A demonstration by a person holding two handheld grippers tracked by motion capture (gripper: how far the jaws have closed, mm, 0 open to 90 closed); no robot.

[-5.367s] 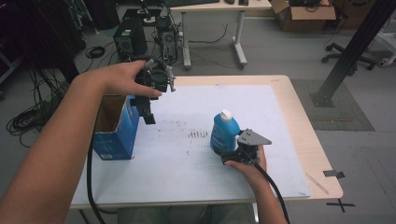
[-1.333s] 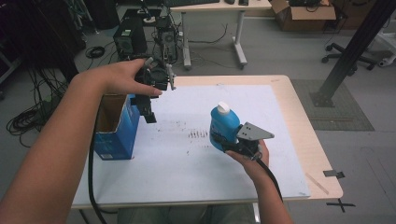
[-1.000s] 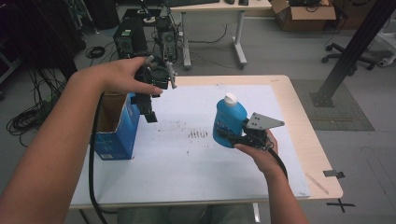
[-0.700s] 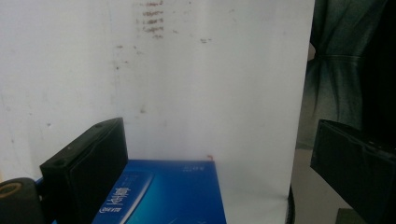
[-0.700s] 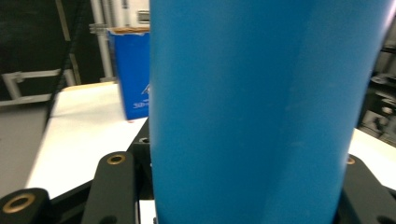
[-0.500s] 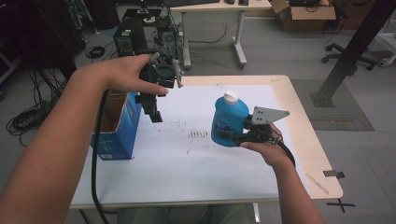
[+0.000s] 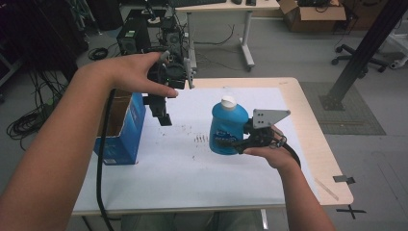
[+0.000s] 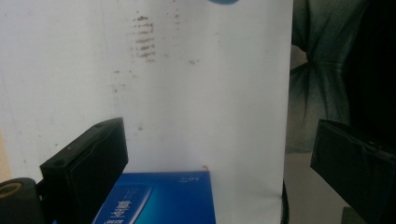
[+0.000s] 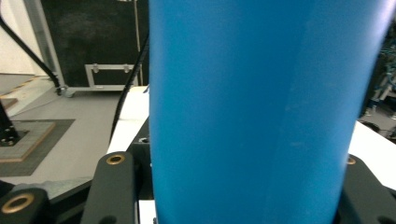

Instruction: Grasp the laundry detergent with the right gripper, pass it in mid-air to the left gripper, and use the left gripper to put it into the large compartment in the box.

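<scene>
Above the table, the right tool clamps the blue bottle; left tool released.

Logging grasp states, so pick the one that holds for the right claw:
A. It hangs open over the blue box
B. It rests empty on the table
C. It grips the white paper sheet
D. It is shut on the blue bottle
D: in the high view the right claw clamps the side of the blue bottle, and in the right gripper view the bottle's blue wall sits tight between the black jaws.

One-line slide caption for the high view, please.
Right gripper holds blue bottle upright; open left gripper hovers beside blue box.
</scene>
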